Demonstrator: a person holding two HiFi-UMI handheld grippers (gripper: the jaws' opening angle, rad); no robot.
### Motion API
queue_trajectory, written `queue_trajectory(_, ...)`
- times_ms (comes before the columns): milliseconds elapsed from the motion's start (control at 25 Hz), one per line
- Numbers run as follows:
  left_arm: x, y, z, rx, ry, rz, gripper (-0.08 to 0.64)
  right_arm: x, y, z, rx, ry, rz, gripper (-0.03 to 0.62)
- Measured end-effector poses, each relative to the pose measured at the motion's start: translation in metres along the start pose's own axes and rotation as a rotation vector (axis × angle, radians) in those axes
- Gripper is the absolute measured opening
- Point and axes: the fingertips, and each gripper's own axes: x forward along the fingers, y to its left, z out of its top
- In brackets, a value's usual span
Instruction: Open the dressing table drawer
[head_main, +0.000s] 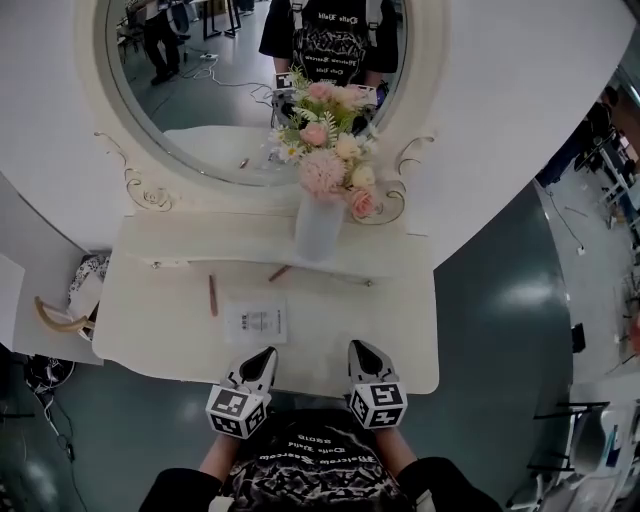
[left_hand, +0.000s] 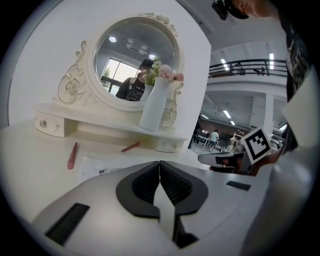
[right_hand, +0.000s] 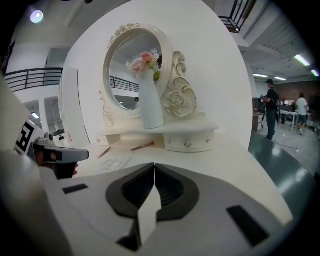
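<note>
The white counter (head_main: 160, 340) fills the middle, its curved front edge nearest the person and open floor (head_main: 500, 300) off its right side. An oval mirror (head_main: 200, 110) stands at the back above a raised shelf (head_main: 200, 240), which carries a white vase (head_main: 318, 228) of flowers at its centre. The left gripper (head_main: 265, 355) and right gripper (head_main: 360, 348) hover side by side over the front edge. Both have their fingers pressed together and hold nothing, likely poised to approach. Under the shelf sit the right-end drawer (right_hand: 189, 142) and the left-end drawer (left_hand: 49, 125), both closed; I cannot tell which one the task means. A paper sheet (head_main: 256, 322) and two red pencils (head_main: 212, 295) lie mid-counter, leaving bare lanes towards either drawer.
</note>
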Motion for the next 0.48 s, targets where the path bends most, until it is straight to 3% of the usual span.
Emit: queue_trajectory(480,0.032,-0.016,0.005,-0.028,-0.012,0.034,0.017,0.023,-0.030,0.011,-0.028,0.032,0.016,0.012)
